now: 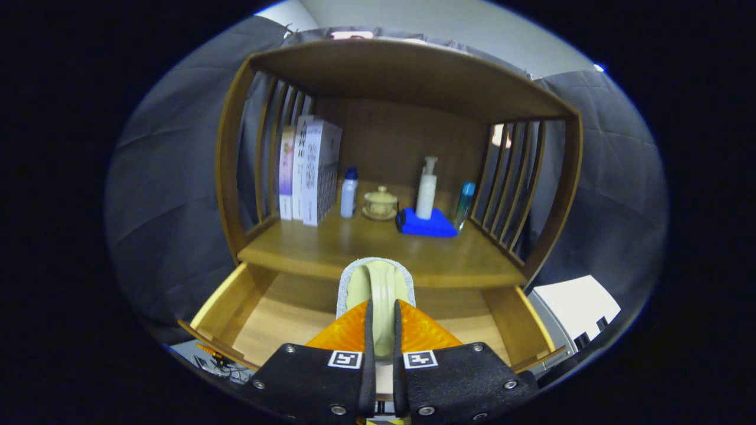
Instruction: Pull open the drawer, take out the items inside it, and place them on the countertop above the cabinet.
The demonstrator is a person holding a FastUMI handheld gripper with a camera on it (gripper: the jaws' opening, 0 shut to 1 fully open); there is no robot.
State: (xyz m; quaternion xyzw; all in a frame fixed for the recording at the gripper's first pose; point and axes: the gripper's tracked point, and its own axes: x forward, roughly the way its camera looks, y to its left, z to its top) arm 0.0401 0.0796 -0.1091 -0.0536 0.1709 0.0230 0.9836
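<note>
With the gripper (381,330) clamped narrow on a pale slipper-like item (378,286), it hangs over the open drawer (236,295), which looks emptied, though its near floor is hidden. Countertop (331,248) placement remains. Beyond: books (310,171), bottles (426,189), lidded cup (380,203), blue cloth (428,224). Book spine print unreadable.

Pale-green brush (381,289) with grey-white rim, blue cloth (428,226), brown wooden cabinet (407,77)
</note>
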